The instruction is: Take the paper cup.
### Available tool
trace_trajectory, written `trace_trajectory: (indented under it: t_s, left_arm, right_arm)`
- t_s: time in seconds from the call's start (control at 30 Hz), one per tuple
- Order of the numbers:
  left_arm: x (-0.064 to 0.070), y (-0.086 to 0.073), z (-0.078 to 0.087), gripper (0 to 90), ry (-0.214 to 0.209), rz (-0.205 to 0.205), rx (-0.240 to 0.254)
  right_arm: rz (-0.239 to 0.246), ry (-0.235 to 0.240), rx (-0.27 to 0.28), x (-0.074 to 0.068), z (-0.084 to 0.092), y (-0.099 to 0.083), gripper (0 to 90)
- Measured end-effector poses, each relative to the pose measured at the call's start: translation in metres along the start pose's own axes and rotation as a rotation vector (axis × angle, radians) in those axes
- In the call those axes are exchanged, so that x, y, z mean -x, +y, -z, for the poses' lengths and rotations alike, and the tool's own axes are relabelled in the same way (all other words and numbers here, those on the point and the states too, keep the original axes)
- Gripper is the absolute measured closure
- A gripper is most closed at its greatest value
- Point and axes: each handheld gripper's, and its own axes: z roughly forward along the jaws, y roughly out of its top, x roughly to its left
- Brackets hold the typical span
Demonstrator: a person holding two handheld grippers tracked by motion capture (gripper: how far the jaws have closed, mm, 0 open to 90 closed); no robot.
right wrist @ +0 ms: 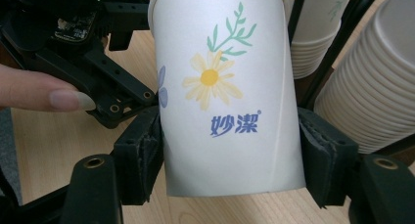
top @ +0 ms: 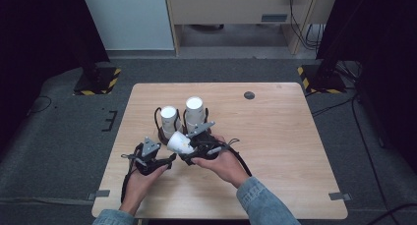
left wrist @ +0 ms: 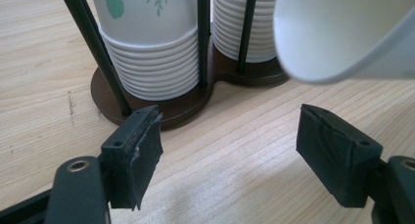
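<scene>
The counter (top: 275, 136) is seen as pale, matt wood with fine grain. The cup (right wrist: 227, 97) beside the rack (left wrist: 161, 111) is smooth white paper, printed with a daisy. The stacked cups (left wrist: 156, 62) show ribbed paper rims. The rack's base looks dark brown and smooth, its rods black. Worn, matt black rubber pads (left wrist: 144, 141) are seen on the left claw (left wrist: 235, 150).

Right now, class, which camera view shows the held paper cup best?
The right gripper view: the cup sits close between the pads, with its flower print and lettering clear. The high view shows it small and tilted, held by the right gripper. The left gripper view catches just its open rim.
</scene>
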Motion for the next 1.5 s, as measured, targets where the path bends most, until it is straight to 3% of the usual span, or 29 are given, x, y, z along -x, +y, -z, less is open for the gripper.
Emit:
trace_trajectory:
  t_s: [0.5, 1.03, 1.5]
  left_arm:
    - [-0.004, 0.0, 0.002, 23.9, 0.022, 0.015, 0.009]
    - [-0.002, 0.001, 0.002, 23.9, 0.003, 0.008, 0.027]
    - [0.001, 0.002, 0.001, 23.9, -0.015, -0.004, 0.03]
  right_arm:
    - [0.027, 0.016, -0.037, -0.007, -0.01, -0.007, 33.1]
    - [0.034, 0.024, -0.072, -0.006, -0.019, -0.017, 31.6]
    - [0.019, 0.026, -0.065, -0.006, -0.02, -0.017, 28.7]
